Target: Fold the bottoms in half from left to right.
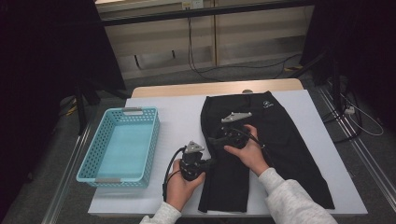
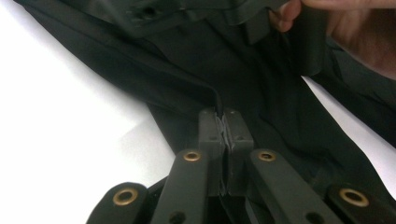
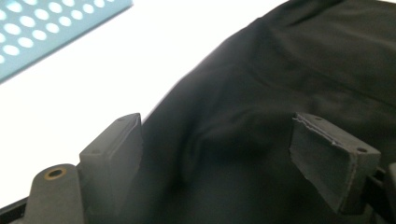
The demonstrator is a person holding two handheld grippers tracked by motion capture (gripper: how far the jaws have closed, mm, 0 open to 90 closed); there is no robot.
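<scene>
Pinching the left leg edge of the black fabric trousers point(image 1: 261, 140) spread on the white table point(image 1: 177, 121), left gripper point(image 2: 225, 122) is clamped; right gripper point(image 3: 233, 154) hovers wide-jawed over cloth, probably needing its own pinch to fold.

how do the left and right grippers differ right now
The left gripper is shut, pinching a fold of the black trousers at their edge; the right gripper is open, holding nothing. The left sits nearer the blue basket; the right hangs over the trousers' middle.
</scene>
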